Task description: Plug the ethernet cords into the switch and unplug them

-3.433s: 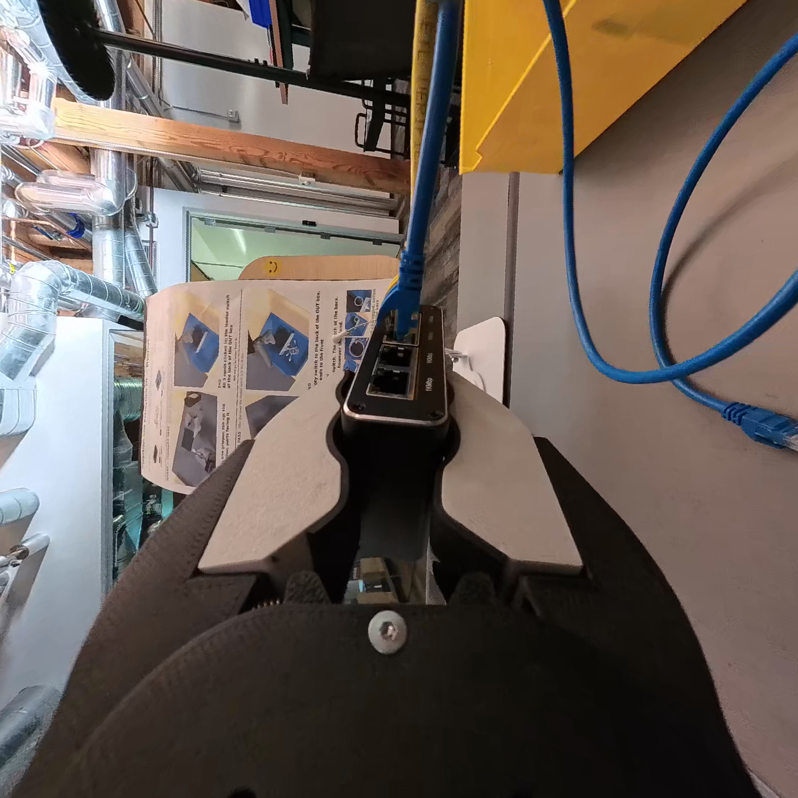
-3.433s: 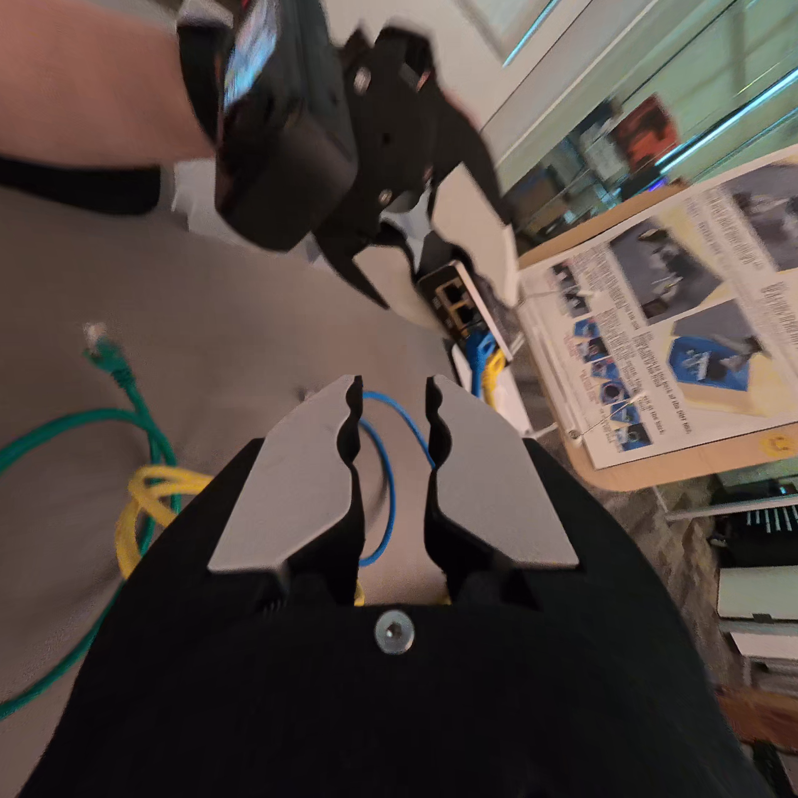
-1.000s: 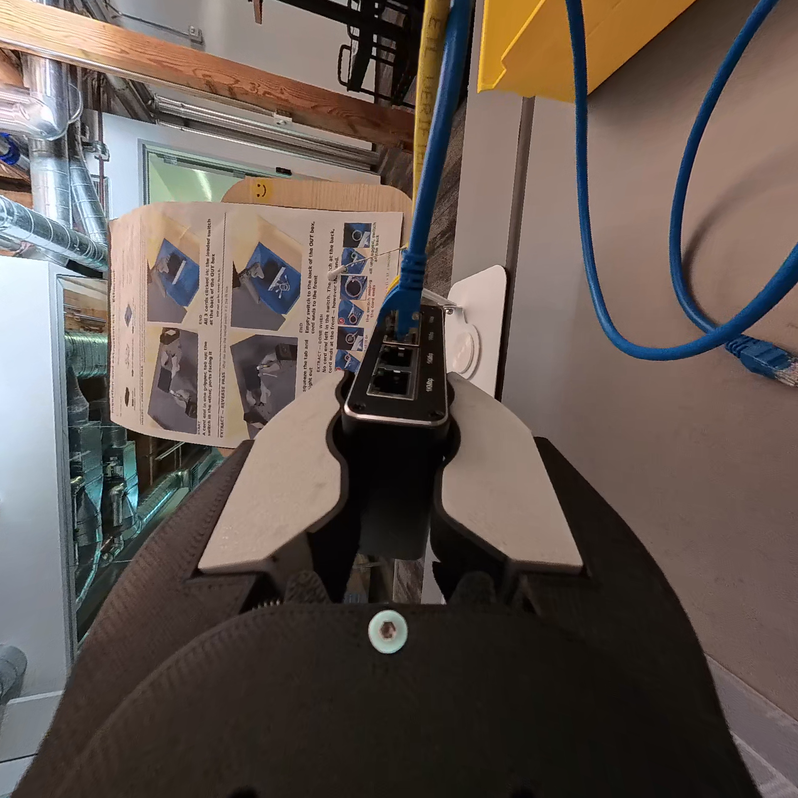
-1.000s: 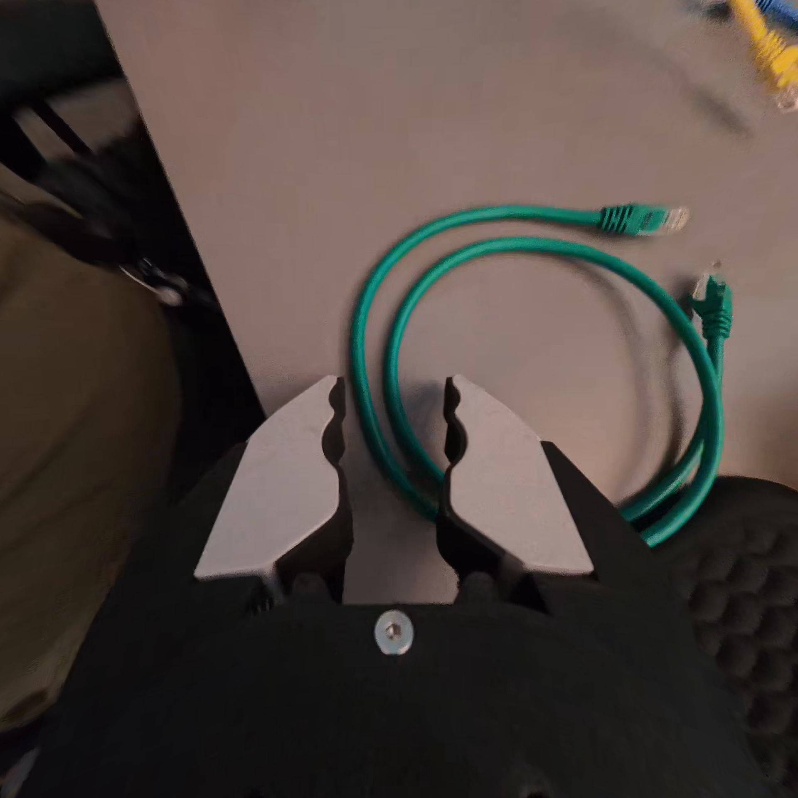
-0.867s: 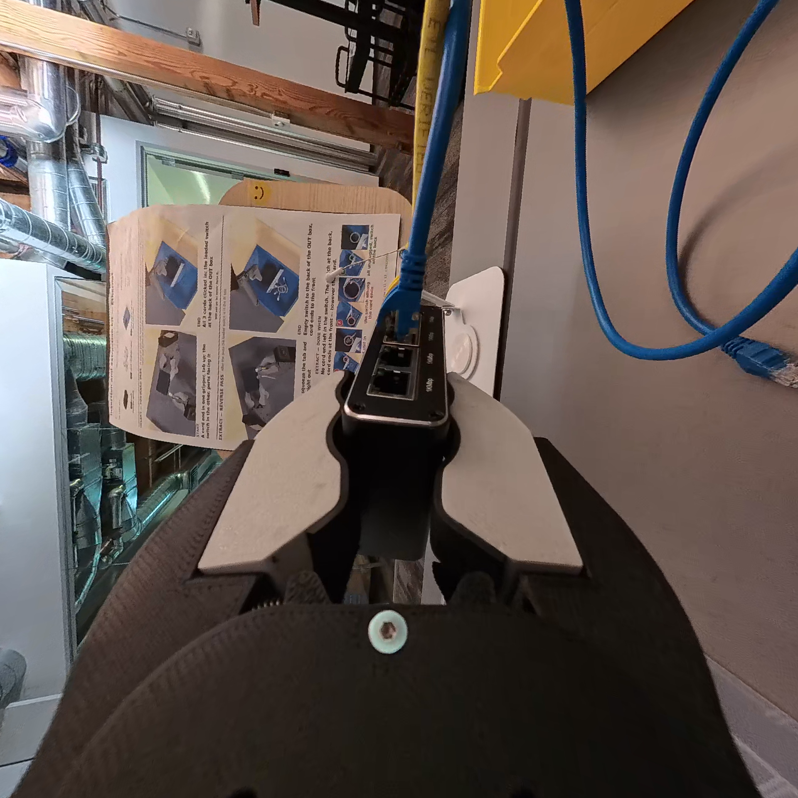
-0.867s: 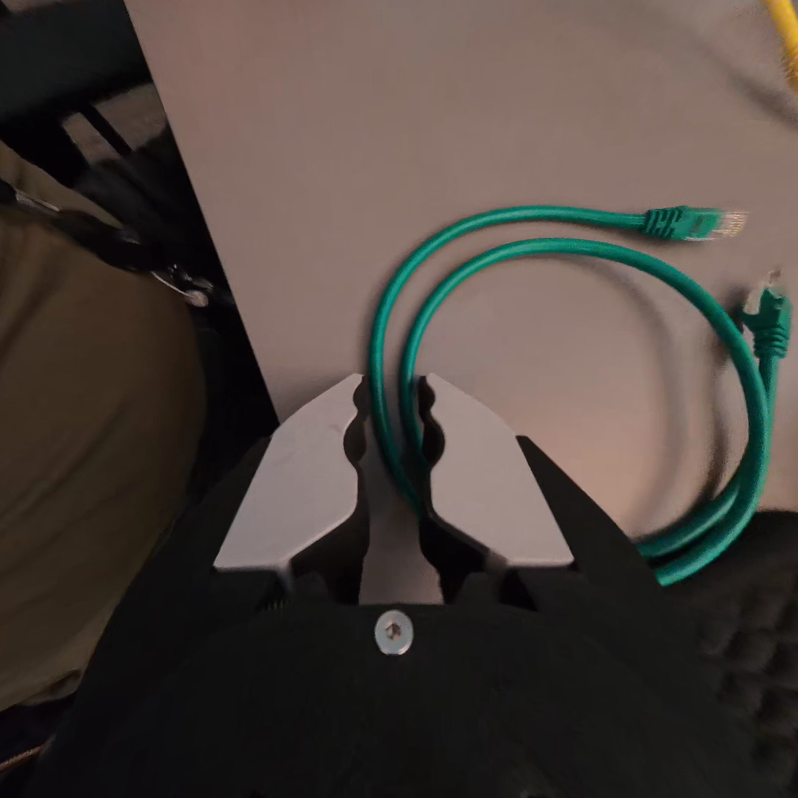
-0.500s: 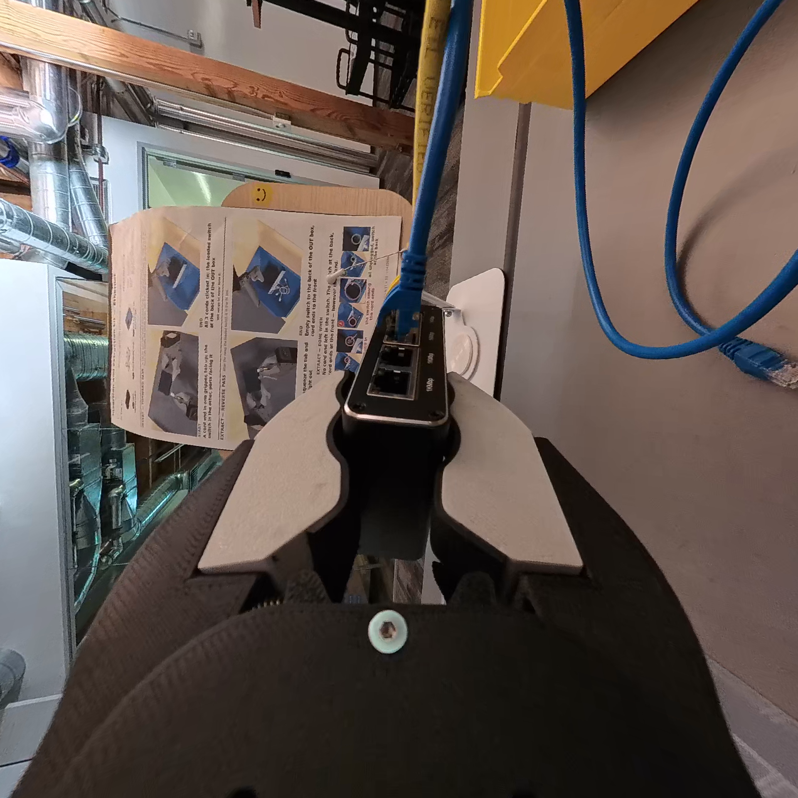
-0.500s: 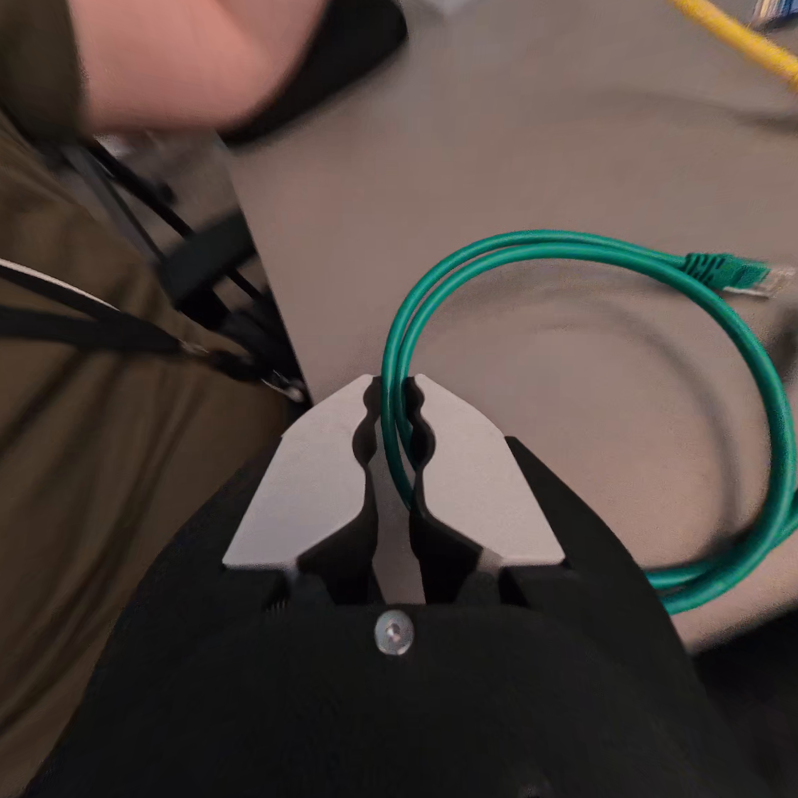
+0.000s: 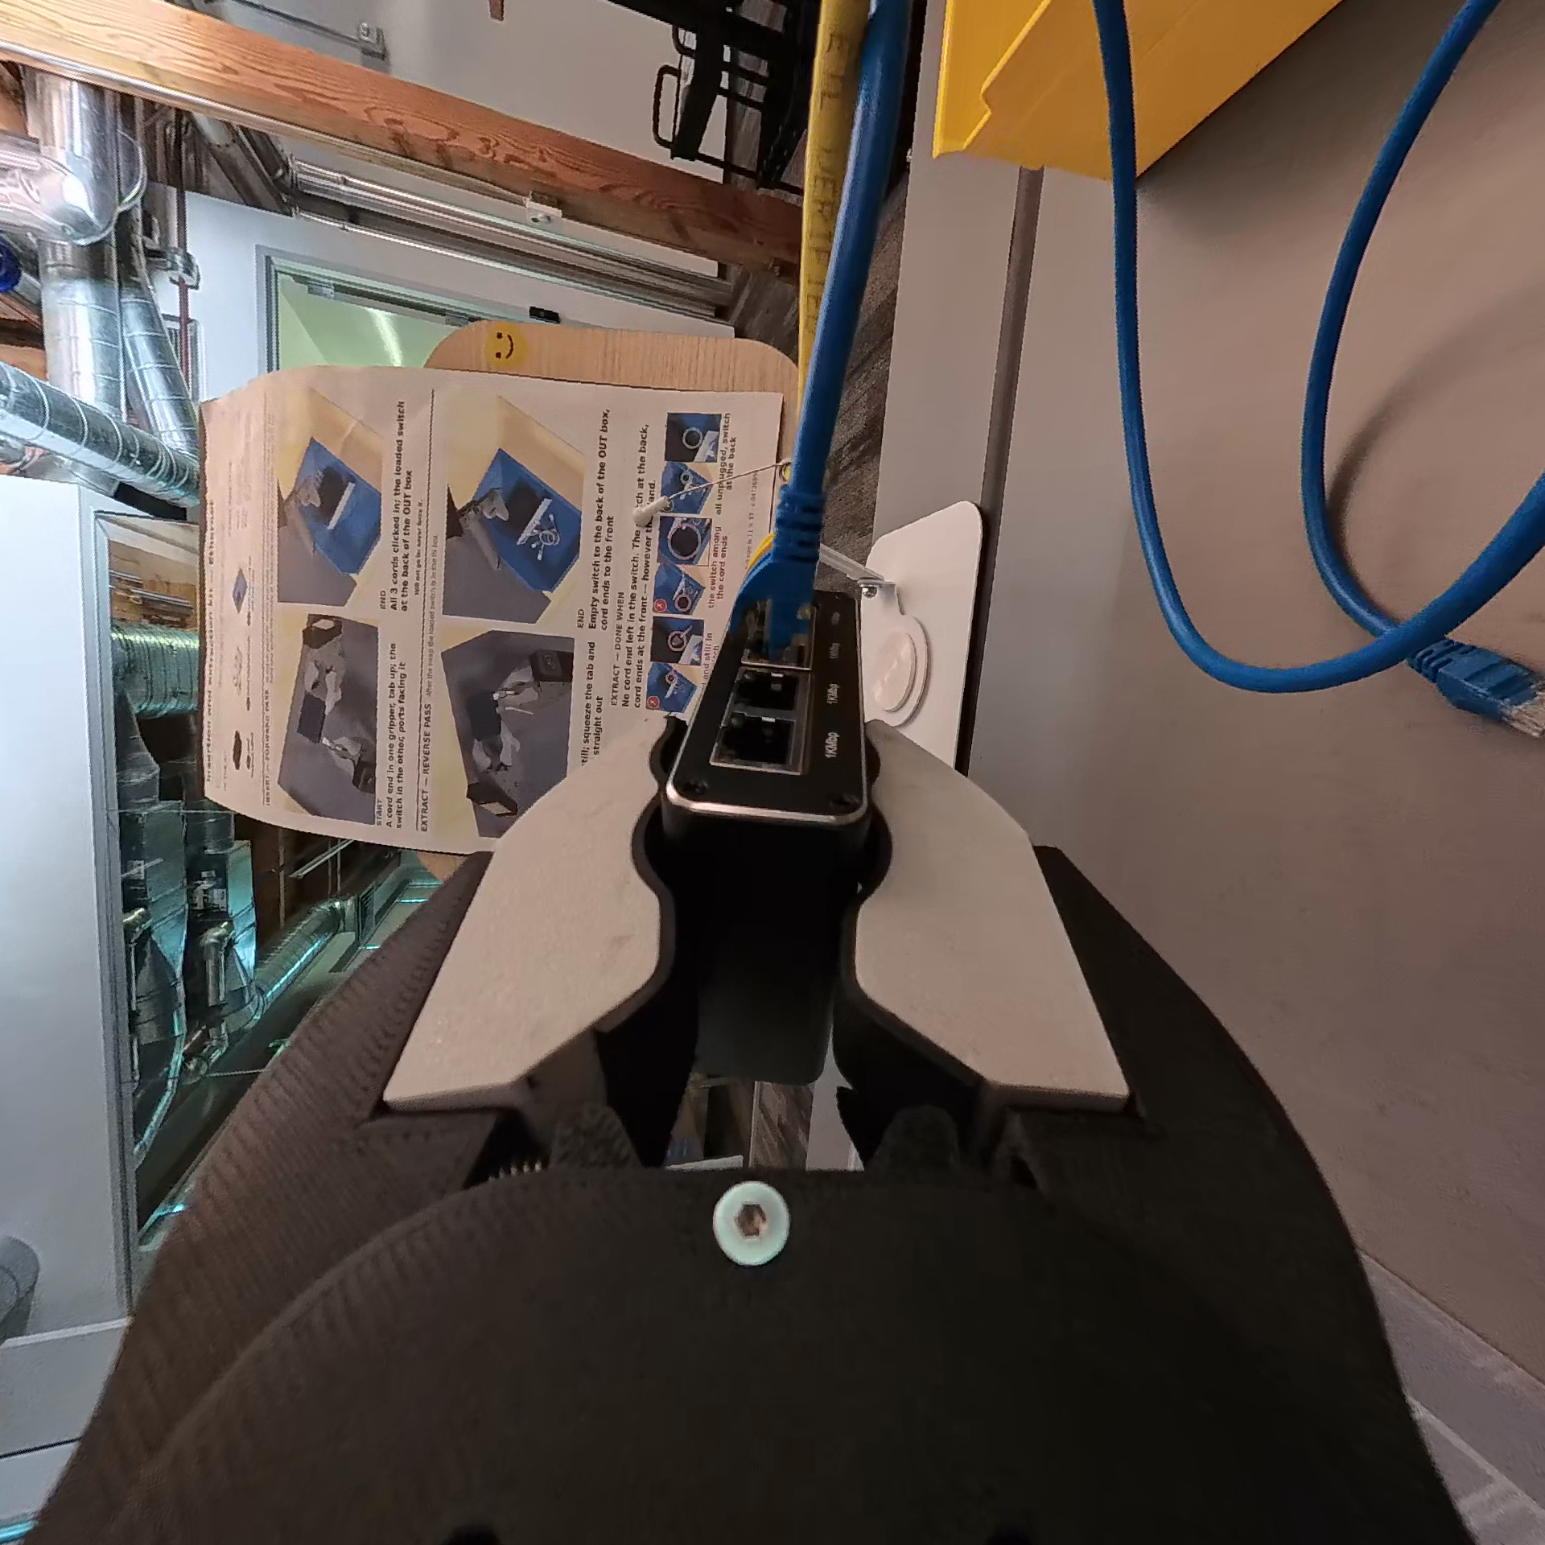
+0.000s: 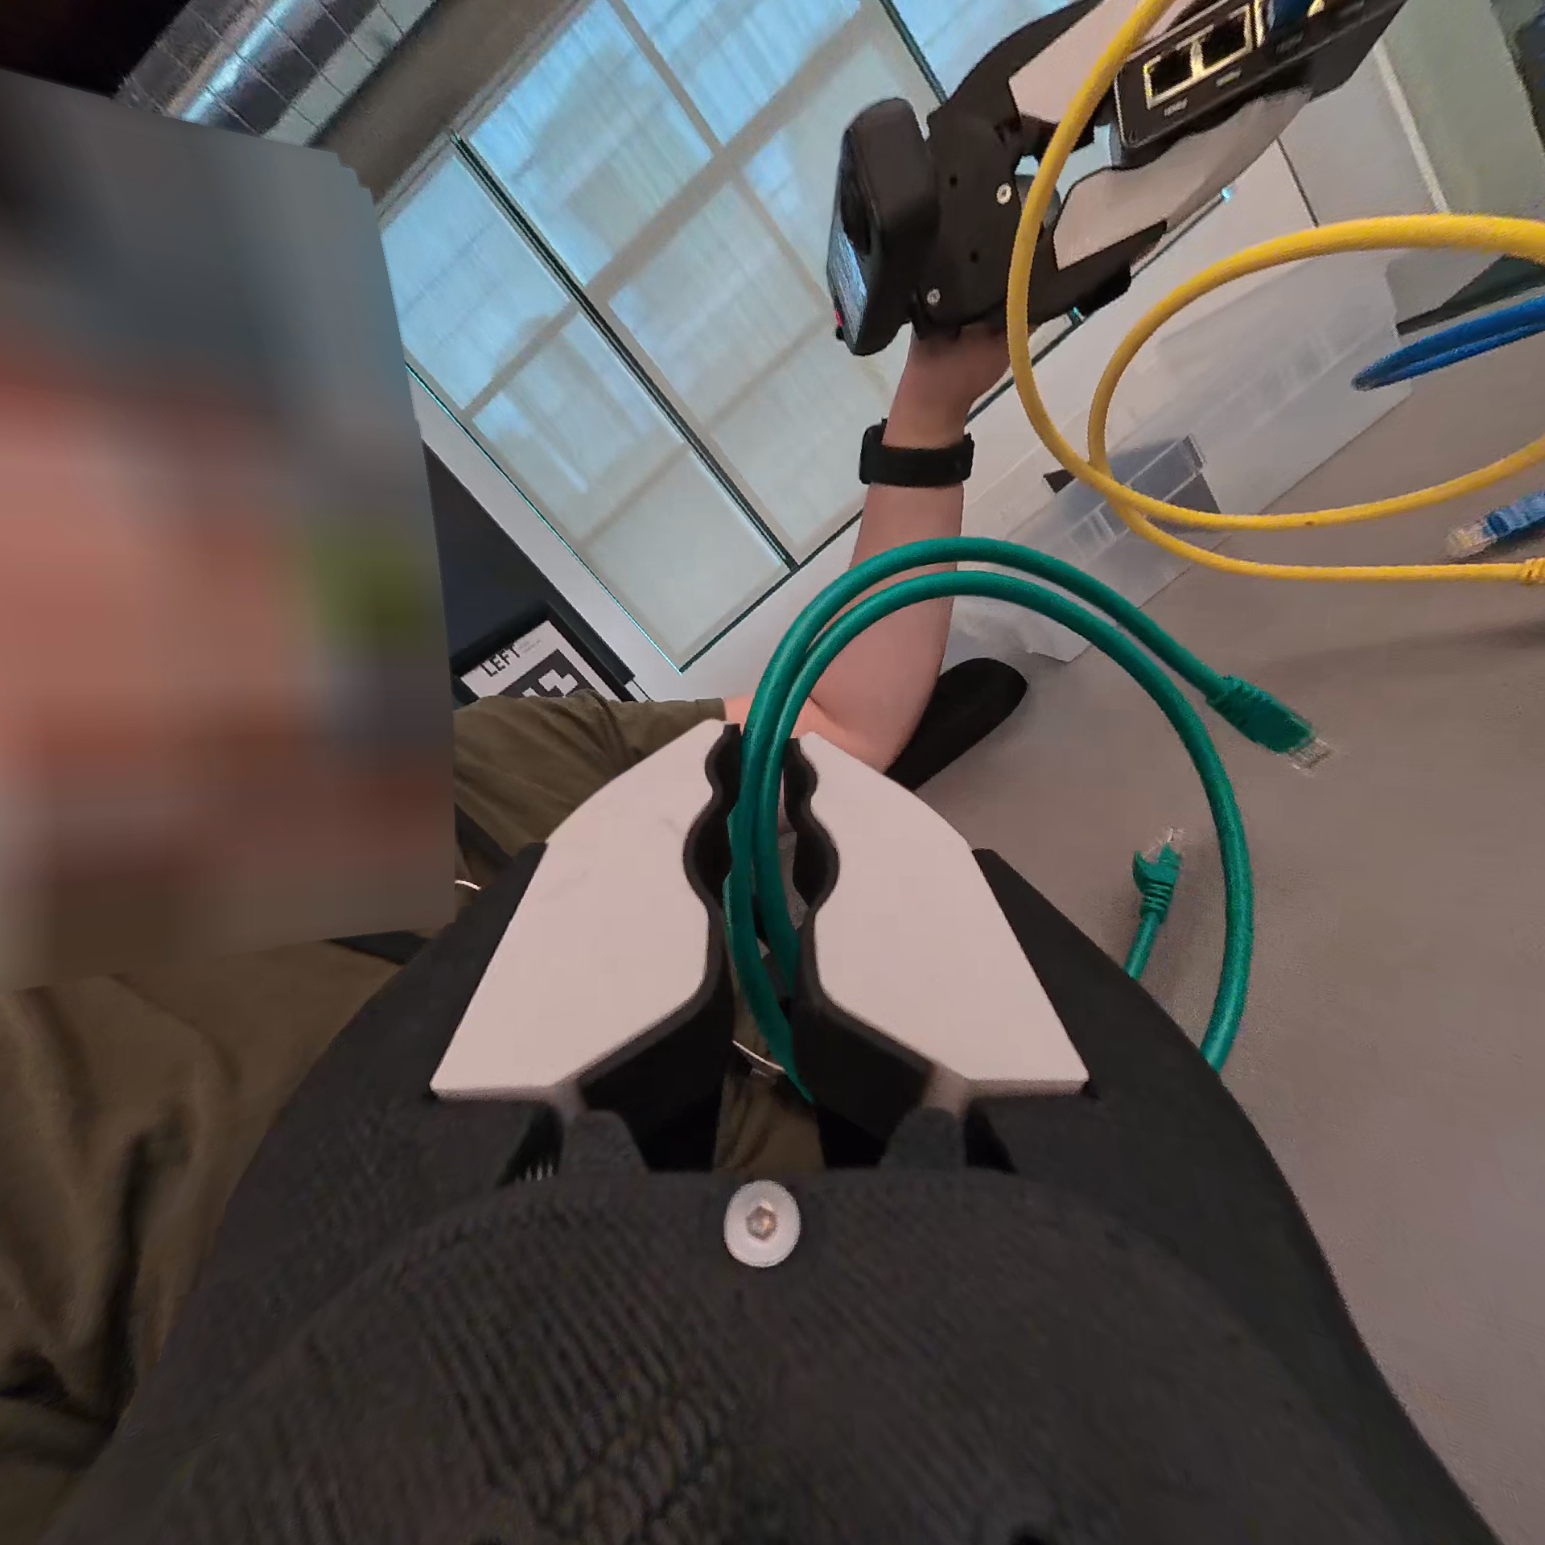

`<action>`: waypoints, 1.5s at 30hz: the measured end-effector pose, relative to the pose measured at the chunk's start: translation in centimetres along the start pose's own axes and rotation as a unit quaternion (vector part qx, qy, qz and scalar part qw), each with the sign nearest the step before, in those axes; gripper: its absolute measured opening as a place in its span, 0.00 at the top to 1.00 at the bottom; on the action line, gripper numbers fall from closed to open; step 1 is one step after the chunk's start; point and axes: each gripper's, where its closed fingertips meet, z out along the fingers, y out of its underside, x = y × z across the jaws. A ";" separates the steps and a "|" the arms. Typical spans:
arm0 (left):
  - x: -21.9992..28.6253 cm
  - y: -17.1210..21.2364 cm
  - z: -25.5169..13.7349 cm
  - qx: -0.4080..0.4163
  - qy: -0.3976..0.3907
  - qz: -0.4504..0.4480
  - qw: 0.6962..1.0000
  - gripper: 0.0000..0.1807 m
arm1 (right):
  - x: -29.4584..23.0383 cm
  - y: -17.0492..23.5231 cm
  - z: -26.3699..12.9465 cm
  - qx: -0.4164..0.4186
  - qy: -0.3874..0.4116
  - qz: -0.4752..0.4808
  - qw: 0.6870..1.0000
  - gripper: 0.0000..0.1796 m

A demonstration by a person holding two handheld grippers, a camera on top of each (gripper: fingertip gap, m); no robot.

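Left wrist view: a grey table [image 9: 1254, 836] fills the right side, with a yellow bin [image 9: 1087, 75] at its far end and a printed instruction sheet [image 9: 468, 602] on a wooden board to the far left. At centre the left gripper [image 9: 765, 752] is clamped on the black switch [image 9: 769, 836], its port face turned toward the camera. A blue cord [image 9: 836, 334] is plugged into the farthest port, and its free plug [image 9: 1480, 681] lies on the table at right; the two nearer ports are bare. In the right wrist view the right gripper [image 10: 762, 740] is pinched on both strands of a looped green cord [image 10: 1087, 619], whose two plugs lie to the right over the table. A yellow cord [image 10: 1087, 418] curves down from the switch at the far right.
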 end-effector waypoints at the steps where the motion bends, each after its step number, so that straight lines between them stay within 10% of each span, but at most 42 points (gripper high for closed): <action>1: 0.0 0.0 0.0 0.000 0.000 0.001 1.000 0.79 | -0.2 -0.1 -0.1 0.004 -0.002 0.000 1.000 0.94; 45: 0.0 0.0 0.0 0.001 0.002 -0.001 1.000 0.79 | -2.9 -6.8 -5.2 0.116 0.027 -0.093 0.989 0.95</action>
